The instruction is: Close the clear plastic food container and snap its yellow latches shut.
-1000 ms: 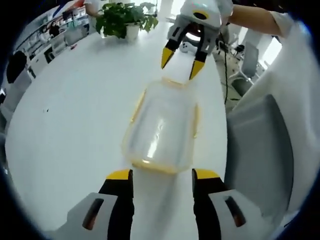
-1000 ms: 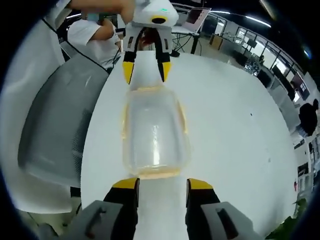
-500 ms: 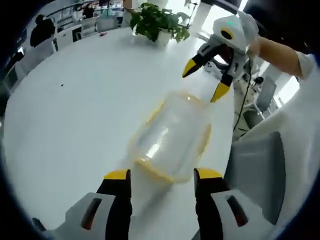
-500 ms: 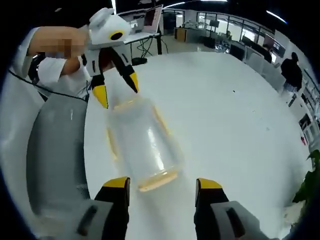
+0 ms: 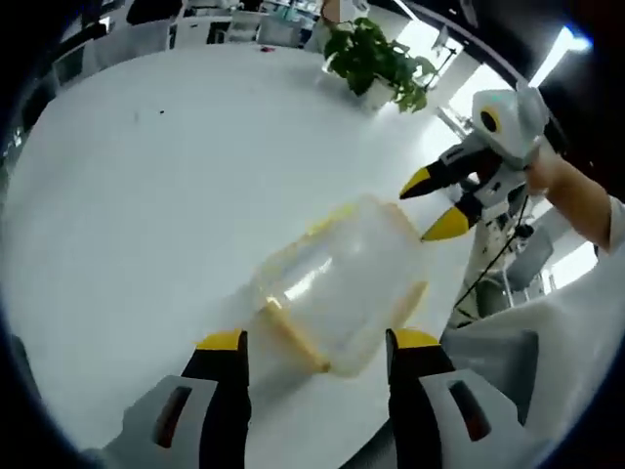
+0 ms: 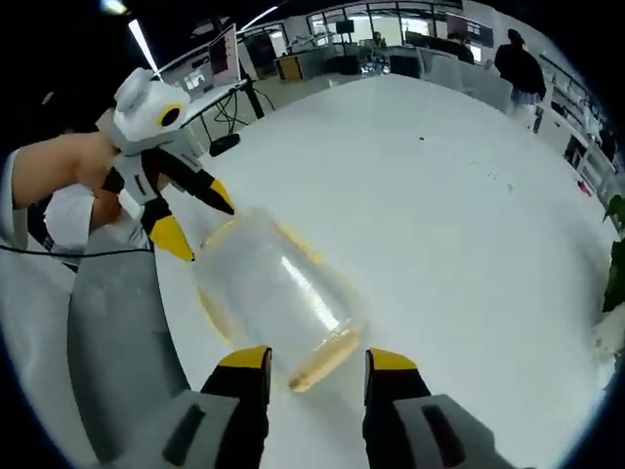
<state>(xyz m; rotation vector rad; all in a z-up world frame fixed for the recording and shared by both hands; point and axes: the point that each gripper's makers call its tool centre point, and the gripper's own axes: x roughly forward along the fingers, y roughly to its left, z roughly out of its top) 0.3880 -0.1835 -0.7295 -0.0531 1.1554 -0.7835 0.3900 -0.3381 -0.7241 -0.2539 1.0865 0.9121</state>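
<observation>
Container: clear plastic food container (image 5: 342, 283) lies on the white surface (image 5: 146, 195), just ahead of my left tongs (image 5: 317, 342) toward 12 o'clock; in the right gripper view the same container (image 6: 273, 298) sits just beyond my right tongs (image 6: 308, 360).
Lid: I judge it already seated on the box, though the clear plastic makes the seam hard to read.
Latches: yellow latch (image 5: 293, 332) shows along the near edge in the left gripper view, another yellow latch (image 6: 322, 360) at the near end in the right gripper view; I cannot tell whether either is snapped down.
Left tongs: spread, pinching nothing, tips either side of the container's near end; seen from the right gripper view at 10 o'clock, they (image 6: 195, 225) look apart, close to the far end.
Right tongs: spread and empty; from the left gripper view they (image 5: 435, 203) hover at 2 o'clock by the far end.
Progress: closing looks done; pressing the latches home is what I reckon remains.
Background: potted plant (image 5: 376, 63) far across the surface.
</observation>
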